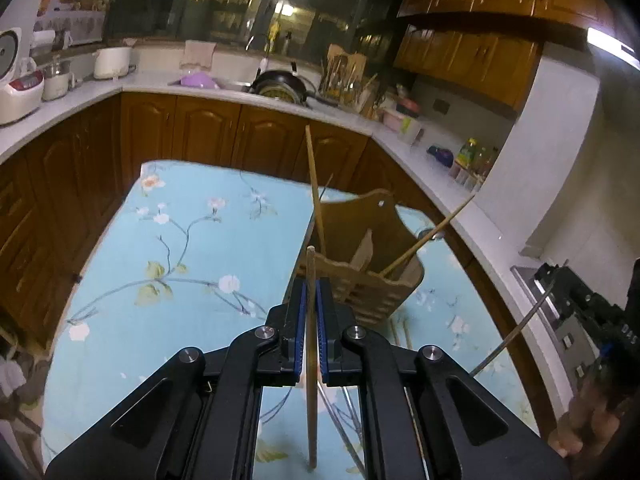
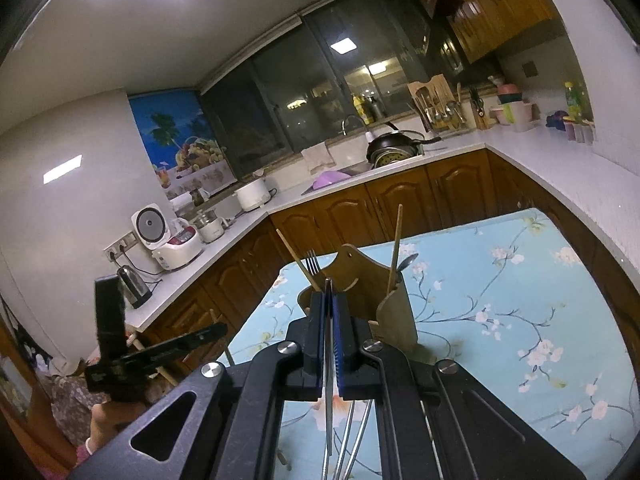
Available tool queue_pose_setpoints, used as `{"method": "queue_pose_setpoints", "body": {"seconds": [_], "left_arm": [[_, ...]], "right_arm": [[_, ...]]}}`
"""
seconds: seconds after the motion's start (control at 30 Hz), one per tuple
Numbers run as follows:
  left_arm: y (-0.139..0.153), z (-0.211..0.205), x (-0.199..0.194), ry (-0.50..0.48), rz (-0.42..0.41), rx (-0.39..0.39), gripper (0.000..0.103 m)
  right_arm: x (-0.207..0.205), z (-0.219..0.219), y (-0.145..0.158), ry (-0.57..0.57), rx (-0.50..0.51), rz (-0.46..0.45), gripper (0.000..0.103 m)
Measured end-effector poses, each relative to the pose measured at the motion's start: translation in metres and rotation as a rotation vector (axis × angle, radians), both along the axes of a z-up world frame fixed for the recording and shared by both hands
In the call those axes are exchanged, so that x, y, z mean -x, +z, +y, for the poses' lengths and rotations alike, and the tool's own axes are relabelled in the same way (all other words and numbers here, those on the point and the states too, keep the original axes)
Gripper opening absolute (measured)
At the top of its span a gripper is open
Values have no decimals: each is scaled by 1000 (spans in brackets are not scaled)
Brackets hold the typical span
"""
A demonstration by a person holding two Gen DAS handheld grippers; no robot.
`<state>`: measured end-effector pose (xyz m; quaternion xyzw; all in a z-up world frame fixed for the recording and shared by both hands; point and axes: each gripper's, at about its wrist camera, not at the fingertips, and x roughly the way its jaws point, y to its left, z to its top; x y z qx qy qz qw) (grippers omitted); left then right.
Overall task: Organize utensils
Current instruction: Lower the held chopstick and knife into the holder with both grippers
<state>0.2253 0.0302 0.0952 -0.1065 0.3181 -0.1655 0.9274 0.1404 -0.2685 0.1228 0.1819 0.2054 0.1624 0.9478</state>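
Chopstick [image 1: 311, 320] sits clamped upright in your left gripper [image 1: 311, 292], just short of the wooden holder [image 1: 380, 280] on the floral cloth [image 1: 180, 240]. Carry it over an open compartment and lower it steeply before releasing. Your right gripper [image 2: 329, 312] pinches a thin metal utensil [image 2: 328, 400]; keep it clear.

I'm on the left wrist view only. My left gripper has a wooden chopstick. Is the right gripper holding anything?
Observer: Yes. The right gripper is shut on a thin metal utensil.
Operator: Any metal pieces in the holder yet?
Observer: A fork stands in the wooden holder, tines up.
Operator: And a spoon?
Observer: A spoon stands at the holder's other end, beside a wooden chopstick.
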Motion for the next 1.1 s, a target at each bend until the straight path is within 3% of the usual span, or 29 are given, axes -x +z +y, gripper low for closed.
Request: {"method": "queue_pose_setpoints", "body": {"seconds": [0.5,0.83,0.97,1.1], "left_arm": [[55,2,-8,40,-188,56,4],[104,-6,-57,135,-360,101,4],[105,-9,-83,173,-380,112,4],[87,-17,-103,207,-374,99,4]], "right_arm": [[-24,-13,13,-62,-4,-39,4],[-62,-22,53,-150,-1,-151,4],[-80,-19,62,-180,16,-181,4],[-98,-11,57,-197,55,-181,4]]}}
